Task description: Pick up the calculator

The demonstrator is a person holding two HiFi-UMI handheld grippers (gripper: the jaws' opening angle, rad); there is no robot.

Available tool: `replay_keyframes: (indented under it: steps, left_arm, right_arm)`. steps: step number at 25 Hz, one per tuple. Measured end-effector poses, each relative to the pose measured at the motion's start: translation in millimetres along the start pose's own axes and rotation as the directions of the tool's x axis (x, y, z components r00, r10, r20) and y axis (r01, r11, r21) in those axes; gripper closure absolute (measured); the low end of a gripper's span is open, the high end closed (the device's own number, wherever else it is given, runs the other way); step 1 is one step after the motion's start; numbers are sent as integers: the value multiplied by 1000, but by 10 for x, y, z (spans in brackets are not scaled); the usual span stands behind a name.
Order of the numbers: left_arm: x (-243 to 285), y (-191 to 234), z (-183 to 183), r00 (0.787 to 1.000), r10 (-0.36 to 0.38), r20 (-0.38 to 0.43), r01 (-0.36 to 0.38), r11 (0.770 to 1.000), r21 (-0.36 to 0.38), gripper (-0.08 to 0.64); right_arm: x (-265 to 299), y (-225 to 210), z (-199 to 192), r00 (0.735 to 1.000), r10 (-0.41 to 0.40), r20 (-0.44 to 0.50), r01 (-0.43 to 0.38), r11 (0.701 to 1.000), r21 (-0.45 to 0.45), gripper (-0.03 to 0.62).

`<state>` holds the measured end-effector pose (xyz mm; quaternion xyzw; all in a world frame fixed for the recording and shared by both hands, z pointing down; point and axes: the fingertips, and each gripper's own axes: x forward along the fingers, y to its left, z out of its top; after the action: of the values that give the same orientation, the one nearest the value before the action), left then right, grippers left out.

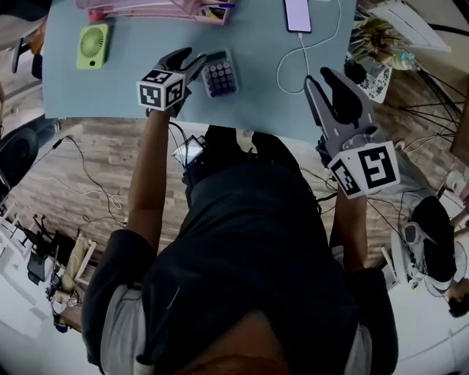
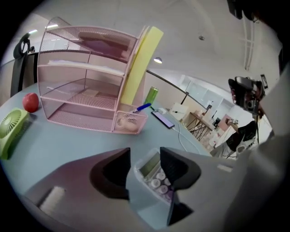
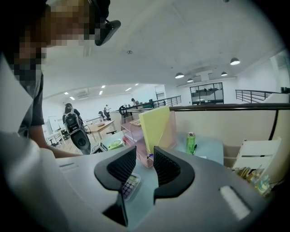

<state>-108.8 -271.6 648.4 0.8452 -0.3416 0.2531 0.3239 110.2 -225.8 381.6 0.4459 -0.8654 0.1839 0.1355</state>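
Observation:
The calculator [image 1: 220, 74] is small, with a pale case and purple and white keys, and lies flat on the pale blue table [image 1: 124, 80] near its front edge. My left gripper [image 1: 193, 60] is just to its left, low over the table. In the left gripper view the calculator [image 2: 153, 174] shows in the gap of the left gripper [image 2: 145, 174], whose jaws stand apart; the right jaw covers one edge. My right gripper [image 1: 331, 79] hovers off to the right, well clear of the calculator [image 3: 129, 185]. The right gripper [image 3: 145, 165] has a narrow gap and holds nothing.
A pink mesh organizer [image 2: 86, 90] with a yellow folder [image 2: 142, 63] stands at the back. A green fan [image 1: 93, 45] lies at the left, with a red apple [image 2: 30, 102] nearby. A phone [image 1: 297, 15] and its white cable [image 1: 308, 55] lie at the right. A green can [image 2: 151, 96] stands behind.

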Motion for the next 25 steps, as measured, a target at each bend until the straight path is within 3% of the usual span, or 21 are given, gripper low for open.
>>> replay_keyframes:
  steps: [17, 21, 25]
  left_arm:
    - [543, 111, -385, 981, -118, -157, 108, 992, -66, 324]
    - [526, 105, -364, 981, -140, -130, 126, 985, -114, 354]
    - [381, 41, -154, 990, -138, -9, 135, 980, -149, 410]
  right_arm:
    - [285, -5, -154, 998, -2, -63, 2, 1000, -5, 472]
    - [284, 34, -118, 998, 3, -58, -4, 1000, -15, 474]
    - [260, 59, -97, 999, 11, -49, -12, 1000, -25, 474]
